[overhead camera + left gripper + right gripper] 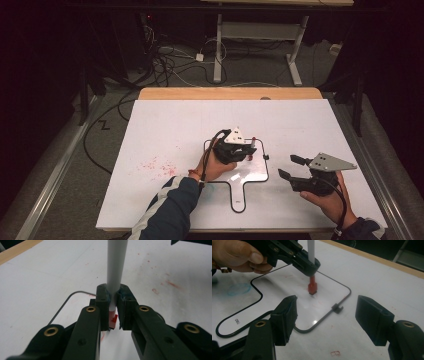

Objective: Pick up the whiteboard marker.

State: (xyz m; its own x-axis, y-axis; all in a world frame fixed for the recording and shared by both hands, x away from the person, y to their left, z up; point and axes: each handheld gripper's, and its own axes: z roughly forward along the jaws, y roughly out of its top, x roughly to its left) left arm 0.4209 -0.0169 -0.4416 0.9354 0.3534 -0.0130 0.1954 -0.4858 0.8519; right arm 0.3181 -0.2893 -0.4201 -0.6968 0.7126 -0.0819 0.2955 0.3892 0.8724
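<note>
Over the board: I hold the marker (115,267) upright, its red tip (312,287) just above the small whiteboard (287,282).
Left fingers (102,307): pressed tight on the marker, just above the tip.
Right fingers (284,317): wide apart, holding nothing, beside the board on the worktop (165,125).
Marker look: white barrel, red end.

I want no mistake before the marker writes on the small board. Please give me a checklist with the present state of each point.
1. Left gripper clamped on the marker: ok.
2. Marker upright, red tip pointing down: ok.
3. Tip inside the whiteboard frame: ok.
4. Tip touching the surface: cannot tell.
5. Right gripper open, apart from the marker: ok.
6. Table sheet clean: not ok, red stains.
</note>
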